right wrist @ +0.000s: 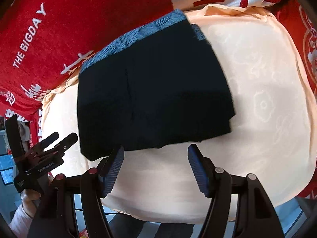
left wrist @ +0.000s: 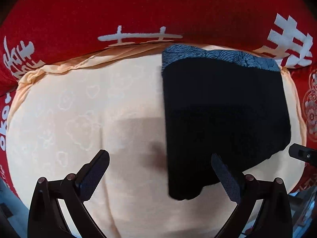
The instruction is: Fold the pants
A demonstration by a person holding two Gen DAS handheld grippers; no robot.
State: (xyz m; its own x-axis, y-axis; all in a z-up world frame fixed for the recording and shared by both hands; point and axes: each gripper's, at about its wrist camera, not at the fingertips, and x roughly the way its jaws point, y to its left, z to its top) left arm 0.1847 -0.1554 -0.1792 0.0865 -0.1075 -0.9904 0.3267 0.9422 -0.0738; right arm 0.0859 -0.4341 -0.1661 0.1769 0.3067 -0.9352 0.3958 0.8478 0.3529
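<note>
The pants lie folded in a compact dark block on the cream cloth. Both the left gripper and the right gripper hang open and empty. The folding looks done; next comes a final tidy or backing off.

A pale peach cloth with a faint woven cloud pattern covers the work surface, its far edge bunched into wrinkles. Behind it lies a red fabric printed with white characters and the words "THE BIGDAY". Soft light falls evenly from above. Light blue floor shows below the cloth's near edge.
</note>
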